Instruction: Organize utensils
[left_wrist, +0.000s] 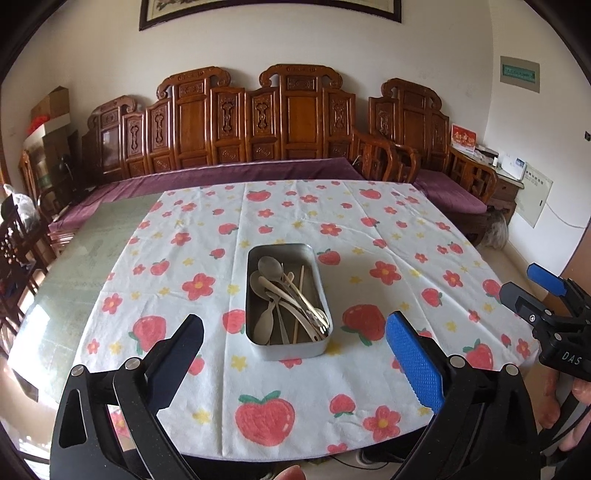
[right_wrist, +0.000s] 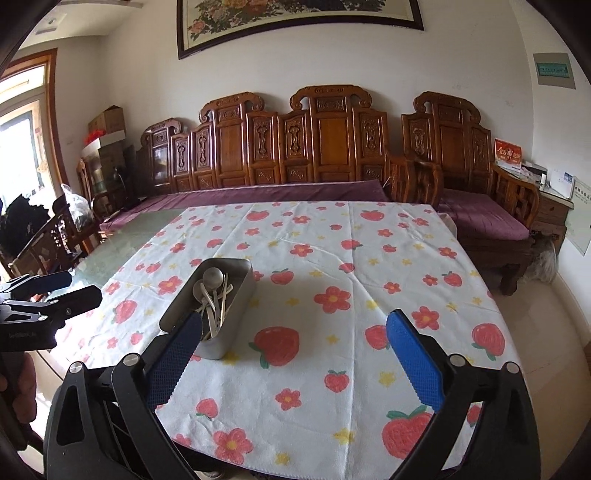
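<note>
A rectangular metal tin (left_wrist: 291, 350) stands on the strawberry-print cloth (left_wrist: 369, 236), holding several spoons and chopsticks (left_wrist: 284, 295) in a loose pile. My left gripper (left_wrist: 295, 320) hovers open just short of the tin's near end, nothing between its fingers. My right gripper (left_wrist: 521, 280) is off to the right over the table's edge, also open and empty. In the right wrist view the tin (right_wrist: 236, 314) lies left of centre with the utensils (right_wrist: 216, 295) inside. There the right gripper (right_wrist: 295, 318) has its left finger in front of the tin's near corner, and the left gripper (right_wrist: 83, 284) shows at the far left.
The cloth covers most of a glass-topped table (left_wrist: 74, 280). A carved wooden bench with purple cushions (left_wrist: 258, 173) runs behind it. Wooden chairs (right_wrist: 55, 236) stand at the left, a side cabinet (right_wrist: 554, 206) at the right. A person's fingers (left_wrist: 583, 391) hold the right gripper's handle.
</note>
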